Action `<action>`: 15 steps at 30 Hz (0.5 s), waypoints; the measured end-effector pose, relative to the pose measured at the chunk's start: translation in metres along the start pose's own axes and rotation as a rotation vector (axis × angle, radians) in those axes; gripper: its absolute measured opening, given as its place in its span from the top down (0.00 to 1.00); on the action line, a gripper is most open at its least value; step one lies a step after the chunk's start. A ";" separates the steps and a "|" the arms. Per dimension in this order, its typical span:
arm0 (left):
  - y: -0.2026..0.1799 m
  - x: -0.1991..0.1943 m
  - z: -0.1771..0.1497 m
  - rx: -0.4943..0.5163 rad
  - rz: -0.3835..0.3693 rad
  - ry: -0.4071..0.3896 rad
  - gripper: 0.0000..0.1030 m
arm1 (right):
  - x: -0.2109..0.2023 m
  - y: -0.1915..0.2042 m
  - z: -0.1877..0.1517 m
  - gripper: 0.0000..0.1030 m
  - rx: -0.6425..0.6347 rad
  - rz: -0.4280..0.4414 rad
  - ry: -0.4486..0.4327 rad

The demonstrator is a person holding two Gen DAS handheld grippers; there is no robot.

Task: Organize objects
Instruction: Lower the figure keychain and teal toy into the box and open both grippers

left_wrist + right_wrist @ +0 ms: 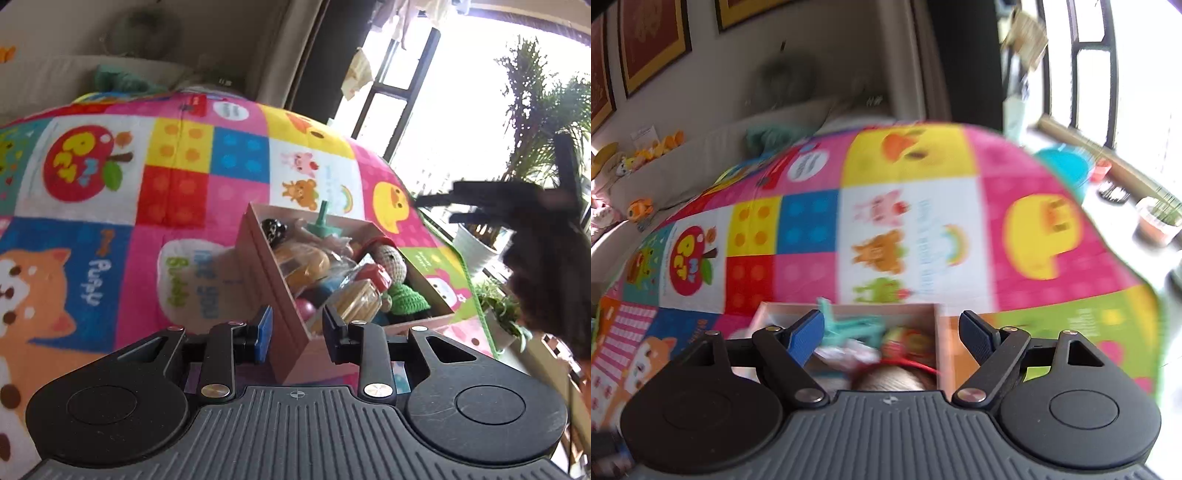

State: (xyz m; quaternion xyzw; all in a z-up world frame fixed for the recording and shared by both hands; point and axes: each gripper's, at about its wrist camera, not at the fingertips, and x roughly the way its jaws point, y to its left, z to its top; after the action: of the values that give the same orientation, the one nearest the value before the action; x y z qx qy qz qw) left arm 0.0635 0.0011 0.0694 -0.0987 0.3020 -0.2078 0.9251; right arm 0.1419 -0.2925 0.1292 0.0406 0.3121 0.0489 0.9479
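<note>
A pink cardboard box (258,258) stands on the colourful play mat (177,173). It holds a teal spinning top (325,221), a crocheted doll (393,267) in green with a red hat, a pink ball (306,308) and several wrapped items. My left gripper (298,330) is shut on the box's near corner wall. In the blurred right wrist view my right gripper (892,336) is open just above the box (849,308), over a teal toy (846,325) and the doll's head (894,380), holding nothing.
A beige sofa (55,74) runs behind the mat. Tall windows (424,110) and potted plants (476,247) are at the right. A dark blurred shape with two prongs (480,203) hangs right of the box. A teal basin (1060,166) sits beyond the mat (923,221).
</note>
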 end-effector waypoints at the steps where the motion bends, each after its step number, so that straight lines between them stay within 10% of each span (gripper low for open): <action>1: -0.002 0.005 0.002 0.002 0.009 0.003 0.68 | -0.009 -0.005 -0.009 0.22 -0.011 -0.007 -0.003; 9: -0.013 0.057 0.012 -0.014 0.153 0.124 0.68 | -0.037 -0.006 -0.098 0.23 -0.169 -0.004 0.074; 15: 0.001 0.061 0.005 -0.002 0.256 0.139 0.35 | -0.021 0.025 -0.129 0.27 -0.242 -0.002 0.087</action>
State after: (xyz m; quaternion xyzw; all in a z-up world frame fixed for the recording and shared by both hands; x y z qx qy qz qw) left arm 0.1113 -0.0244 0.0416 -0.0455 0.3755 -0.0940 0.9209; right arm 0.0465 -0.2640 0.0412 -0.0766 0.3447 0.0872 0.9315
